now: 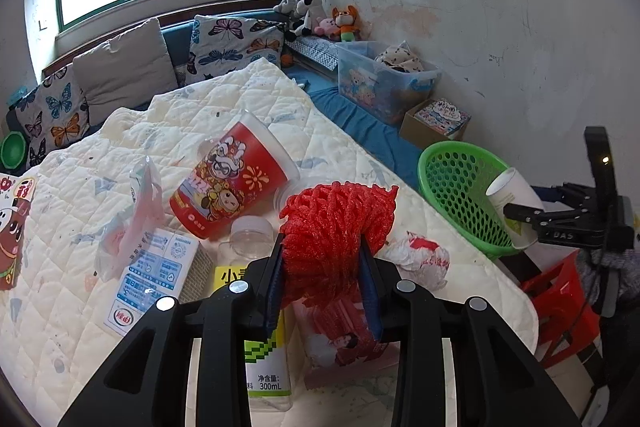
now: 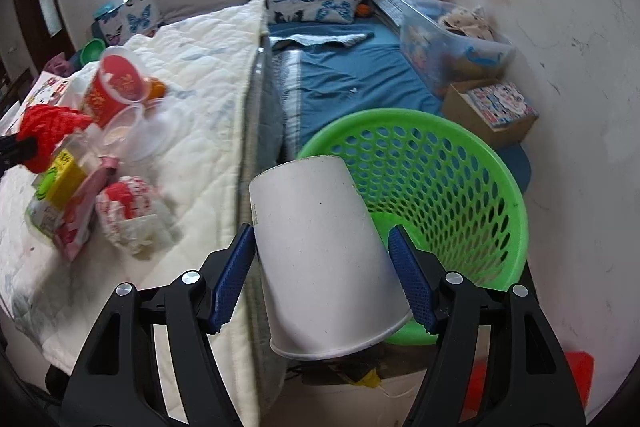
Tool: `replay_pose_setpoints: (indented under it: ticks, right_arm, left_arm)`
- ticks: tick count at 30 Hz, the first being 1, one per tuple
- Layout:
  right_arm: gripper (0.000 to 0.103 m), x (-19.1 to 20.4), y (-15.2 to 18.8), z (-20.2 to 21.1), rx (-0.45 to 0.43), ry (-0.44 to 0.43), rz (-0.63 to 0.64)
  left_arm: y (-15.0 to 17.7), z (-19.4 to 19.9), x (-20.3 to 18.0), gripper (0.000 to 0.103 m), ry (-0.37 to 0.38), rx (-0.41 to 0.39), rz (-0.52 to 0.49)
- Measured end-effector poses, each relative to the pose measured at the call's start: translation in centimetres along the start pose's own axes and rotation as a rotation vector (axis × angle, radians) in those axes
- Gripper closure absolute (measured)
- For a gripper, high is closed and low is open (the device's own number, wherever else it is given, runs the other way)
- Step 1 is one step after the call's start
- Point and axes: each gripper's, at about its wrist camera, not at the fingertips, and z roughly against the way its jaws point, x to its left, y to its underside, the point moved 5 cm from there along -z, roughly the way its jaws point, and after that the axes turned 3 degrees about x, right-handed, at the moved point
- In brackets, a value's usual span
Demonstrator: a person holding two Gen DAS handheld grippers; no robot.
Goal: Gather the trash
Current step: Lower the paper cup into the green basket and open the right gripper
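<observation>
My left gripper (image 1: pixel 324 267) is shut on a red foam fruit net (image 1: pixel 340 223), lifted a little above the quilt. Under and around it lie a clear bottle with a yellow label (image 1: pixel 264 347), a pink wrapper (image 1: pixel 344 343), a milk carton (image 1: pixel 156 275), a big red paper cup (image 1: pixel 232 179), a plastic bag (image 1: pixel 132 227) and a crumpled red-and-white wrapper (image 1: pixel 420 255). My right gripper (image 2: pixel 324 275) is shut on a white paper cup (image 2: pixel 320 247), held bottom-forward just in front of the green perforated basket (image 2: pixel 460 163). That basket's inside looks bare.
The white quilt (image 1: pixel 240 95) covers a raised surface whose edge runs beside a blue mattress (image 2: pixel 352 75). A clear storage bin (image 1: pixel 380 79) and a cardboard box (image 1: pixel 432 123) stand along the wall. A red stool (image 1: pixel 560 307) sits below the basket.
</observation>
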Motion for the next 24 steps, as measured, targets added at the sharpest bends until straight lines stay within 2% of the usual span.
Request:
replay_pose_setpoints:
  ticks: [12,24]
  right_arm:
    - [0.034,-3.8,0.6,-2.2,0.024,0.049,-0.087]
    - [0.033,-5.6,1.1,-2.0,0.024,0.053,-0.135]
  left_arm:
    - [-1.2,0.3,-0.9,0.071,0.007,-0.011,0.001]
    - [-2.0,0.0,-2.8,0.071,0.024,-0.005,-0.024]
